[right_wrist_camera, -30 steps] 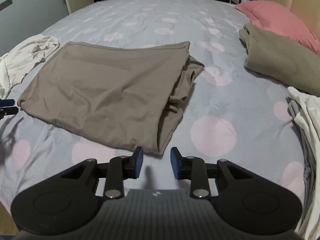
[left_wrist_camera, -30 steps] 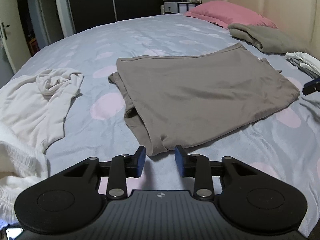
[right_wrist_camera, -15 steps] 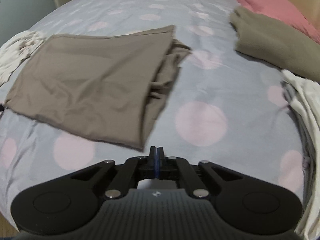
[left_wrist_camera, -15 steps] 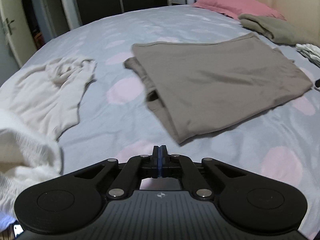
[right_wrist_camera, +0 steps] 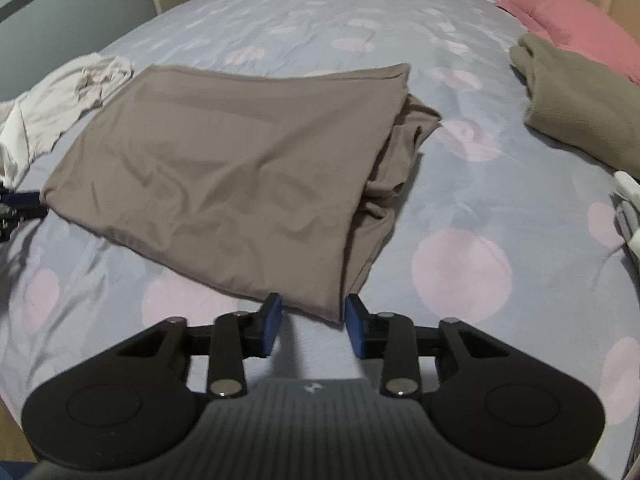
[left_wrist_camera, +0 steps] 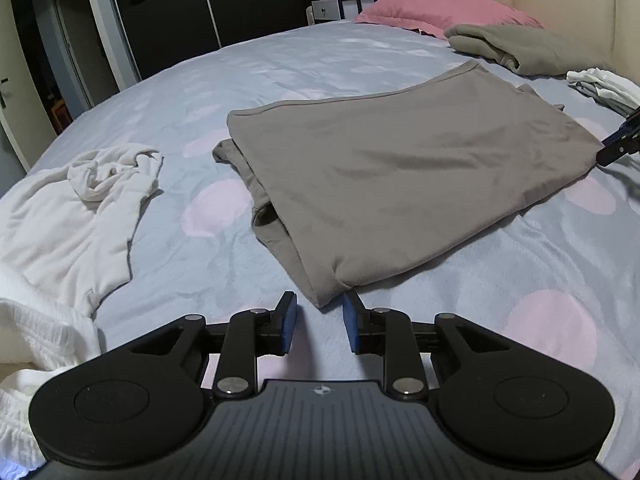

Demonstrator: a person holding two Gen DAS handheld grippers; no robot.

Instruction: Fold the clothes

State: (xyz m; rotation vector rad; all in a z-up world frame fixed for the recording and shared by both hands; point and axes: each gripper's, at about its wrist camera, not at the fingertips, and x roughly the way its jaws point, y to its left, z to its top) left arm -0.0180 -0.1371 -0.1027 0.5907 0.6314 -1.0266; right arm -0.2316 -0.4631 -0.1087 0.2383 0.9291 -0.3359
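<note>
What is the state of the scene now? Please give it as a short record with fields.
surface: bed with grey sheet, pink dots
main garment: taupe garment, lying flat and partly folded, sleeves bunched along one side
left claw: left claw, open, at the garment's near corner
right claw: right claw, open, at the other near corner
held: nothing
other laundry: white shirt, crumpled; olive blanket; white stack
pillow: pink pillow by the headboard
</note>
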